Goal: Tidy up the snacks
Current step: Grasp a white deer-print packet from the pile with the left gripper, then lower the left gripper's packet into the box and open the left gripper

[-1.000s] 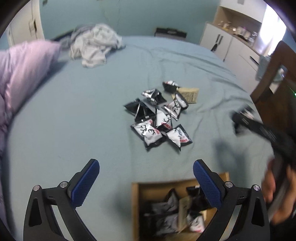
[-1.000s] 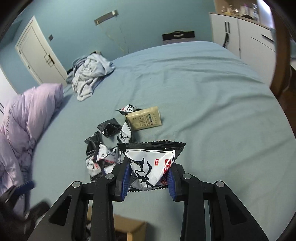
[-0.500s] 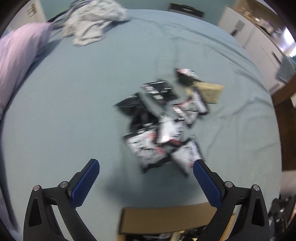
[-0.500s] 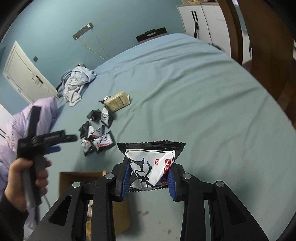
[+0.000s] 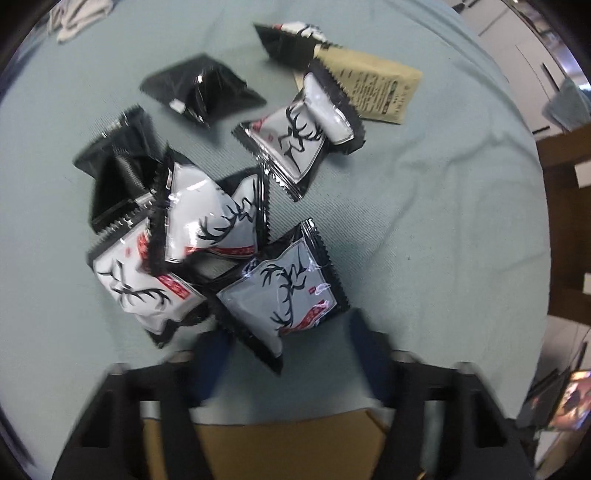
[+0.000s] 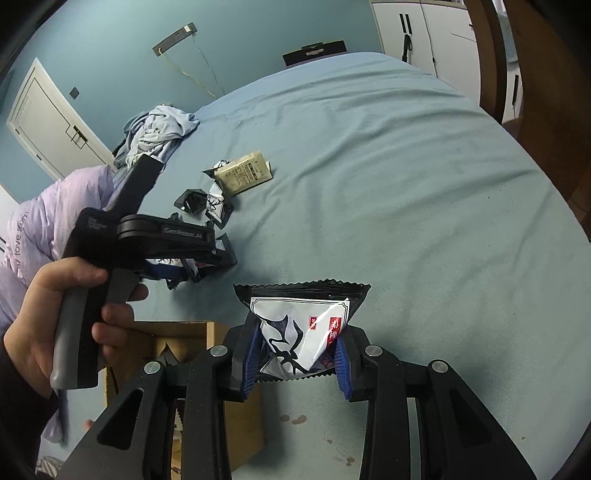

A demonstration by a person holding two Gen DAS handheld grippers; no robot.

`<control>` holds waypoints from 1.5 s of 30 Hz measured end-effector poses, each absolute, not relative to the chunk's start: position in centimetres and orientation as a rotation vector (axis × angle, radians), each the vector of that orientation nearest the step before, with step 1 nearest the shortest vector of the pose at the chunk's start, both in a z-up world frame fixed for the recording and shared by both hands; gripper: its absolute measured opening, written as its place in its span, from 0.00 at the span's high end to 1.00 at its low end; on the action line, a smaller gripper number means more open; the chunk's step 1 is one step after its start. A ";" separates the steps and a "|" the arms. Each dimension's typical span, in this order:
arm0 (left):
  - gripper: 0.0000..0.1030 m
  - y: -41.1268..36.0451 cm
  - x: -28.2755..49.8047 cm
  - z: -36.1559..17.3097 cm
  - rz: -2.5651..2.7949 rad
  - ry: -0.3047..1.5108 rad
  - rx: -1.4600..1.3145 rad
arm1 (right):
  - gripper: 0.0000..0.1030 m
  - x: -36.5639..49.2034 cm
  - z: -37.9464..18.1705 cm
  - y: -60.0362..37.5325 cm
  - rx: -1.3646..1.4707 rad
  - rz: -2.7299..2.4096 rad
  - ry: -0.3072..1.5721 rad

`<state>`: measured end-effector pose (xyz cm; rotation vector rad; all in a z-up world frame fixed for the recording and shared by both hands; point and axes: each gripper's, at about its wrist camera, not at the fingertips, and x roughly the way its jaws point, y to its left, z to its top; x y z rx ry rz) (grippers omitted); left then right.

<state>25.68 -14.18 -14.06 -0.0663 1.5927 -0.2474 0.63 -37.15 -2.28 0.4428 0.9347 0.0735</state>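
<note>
Several black-and-white snack packets with an antler print lie piled on the blue bed sheet (image 5: pixel 424 221), and a tan packet (image 5: pixel 373 88) sits at the pile's far edge. My left gripper (image 5: pixel 288 350) points steeply down over the nearest packet (image 5: pixel 284 291). Its blurred jaws are closing, with that packet's lower corner between them and sheet showing beside it. My right gripper (image 6: pixel 295 369) is shut on another antler packet (image 6: pixel 299 325), held above the sheet just right of the open cardboard box (image 6: pixel 166 336). The right wrist view also shows the left gripper (image 6: pixel 162 269) in a person's hand (image 6: pixel 55 314).
Crumpled clothes (image 6: pixel 159 129) and a lilac duvet (image 6: pixel 37 221) lie at the bed's far left. Brown wooden furniture (image 6: pixel 535 74) and white cabinets (image 6: pixel 424 29) stand beyond the right edge. The box's flap (image 5: pixel 258 443) lies right under the left gripper.
My left gripper has dropped toward the pile, tipped downward, and its jaws have narrowed. The right gripper carried its packet back toward the box, then held still.
</note>
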 end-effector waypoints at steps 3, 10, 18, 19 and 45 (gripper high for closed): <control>0.76 -13.8 25.3 -13.7 -0.231 1.558 -0.061 | 0.69 0.5 -2.5 -37.2 0.443 0.055 0.934; 0.80 -11.1 21.9 -9.5 -0.273 1.465 -0.127 | 0.69 0.9 -2.9 -36.8 0.452 0.033 0.954; 0.80 -8.3 15.4 -1.7 -0.366 1.262 -0.037 | 0.69 0.3 -1.9 -35.2 0.402 0.017 0.934; 0.80 -8.2 14.6 -0.7 -0.368 1.232 0.008 | 0.69 -0.1 -1.7 -35.2 0.403 0.021 0.928; 0.80 -4.9 3.8 -4.0 -0.516 1.043 0.119 | 0.69 -3.5 0.3 -32.0 0.317 0.062 0.834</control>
